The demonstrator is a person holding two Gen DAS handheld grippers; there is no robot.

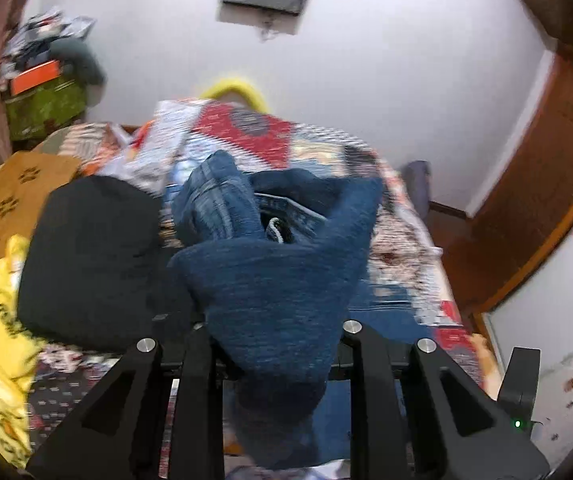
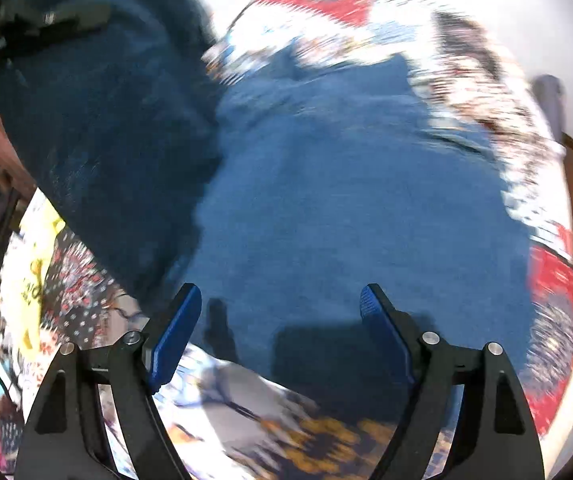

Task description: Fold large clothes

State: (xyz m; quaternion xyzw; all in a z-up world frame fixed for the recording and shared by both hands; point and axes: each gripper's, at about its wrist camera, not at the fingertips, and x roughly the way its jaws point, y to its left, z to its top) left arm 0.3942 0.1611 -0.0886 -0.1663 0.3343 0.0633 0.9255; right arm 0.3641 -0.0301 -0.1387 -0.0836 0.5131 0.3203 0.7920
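A pair of blue jeans (image 1: 278, 280) lies on a patterned bedspread (image 1: 246, 136). My left gripper (image 1: 276, 332) is shut on a thick fold of the jeans and holds it lifted, the cloth draping over the fingers. In the right wrist view the jeans (image 2: 346, 200) spread flat on the bed, with the lifted part (image 2: 98, 120) hanging at upper left under the left gripper (image 2: 46, 20). My right gripper (image 2: 280, 300) is open and empty, its blue pads (image 2: 174, 332) just above the near edge of the jeans.
A black garment (image 1: 90, 256) lies left of the jeans, a yellow printed one (image 1: 2, 320) at the bed's left edge. A brown paw-print blanket (image 1: 18, 192) lies beyond. A wooden door (image 1: 542, 184) stands right. A cluttered green box (image 1: 42, 104) sits far left.
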